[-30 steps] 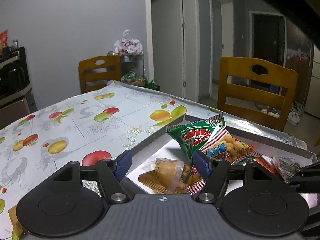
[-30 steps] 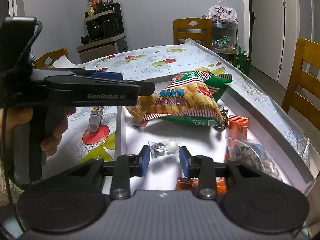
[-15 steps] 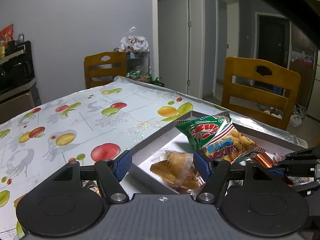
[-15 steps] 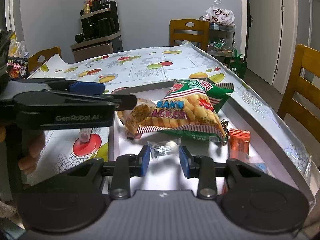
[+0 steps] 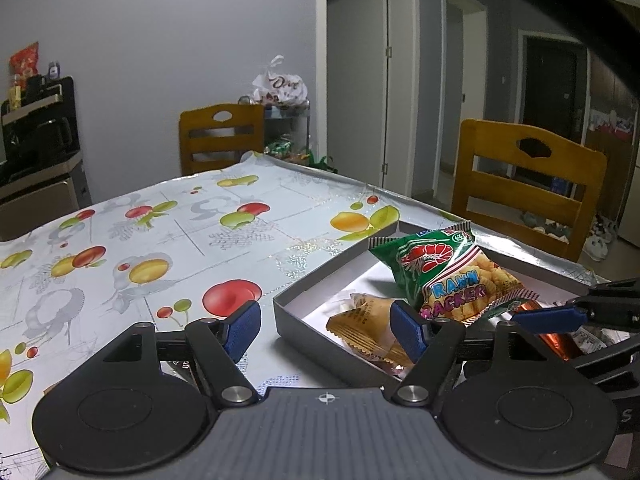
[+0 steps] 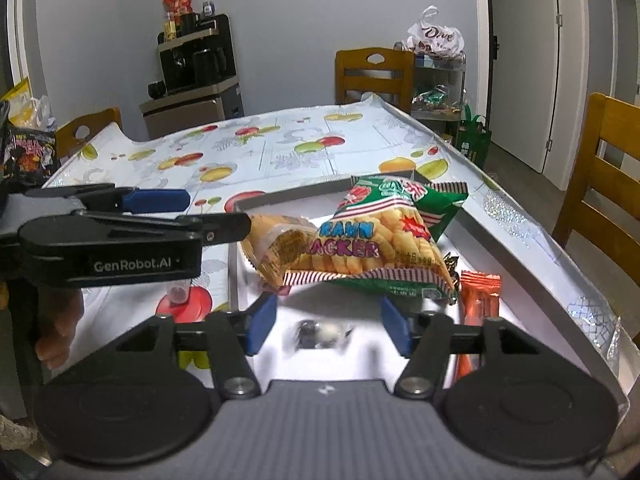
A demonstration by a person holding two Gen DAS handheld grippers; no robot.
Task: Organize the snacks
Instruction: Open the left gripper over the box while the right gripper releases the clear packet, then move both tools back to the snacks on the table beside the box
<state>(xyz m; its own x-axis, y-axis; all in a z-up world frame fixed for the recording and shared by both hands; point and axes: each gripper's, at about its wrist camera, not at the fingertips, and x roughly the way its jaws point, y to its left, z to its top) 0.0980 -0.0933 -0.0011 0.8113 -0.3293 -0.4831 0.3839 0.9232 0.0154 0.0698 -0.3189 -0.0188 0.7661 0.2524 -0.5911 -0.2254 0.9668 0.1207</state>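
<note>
A shallow grey tray (image 5: 304,330) (image 6: 520,240) on the table holds the snacks. A green prawn cracker bag (image 5: 448,276) (image 6: 384,236) lies on a yellow wrapped cake (image 5: 368,326) (image 6: 276,248). An orange packet (image 6: 480,292) lies at the tray's right. My right gripper (image 6: 326,328) is open over the tray, and a small clear-wrapped candy (image 6: 320,332), blurred, is between its fingers below them. My left gripper (image 5: 326,332) is open and empty above the tray's near left corner; it shows in the right wrist view (image 6: 160,216).
The table has a fruit-print cloth (image 5: 160,240). A small tube-like object (image 6: 178,292) lies on the cloth left of the tray. Wooden chairs (image 5: 528,188) (image 6: 374,72) stand at the far edges. A shelf with a snack bag (image 6: 436,40) is behind.
My right gripper has opened and the clear-wrapped candy it held has dropped toward the tray floor. My left gripper has drawn back and left, away from the tray's middle.
</note>
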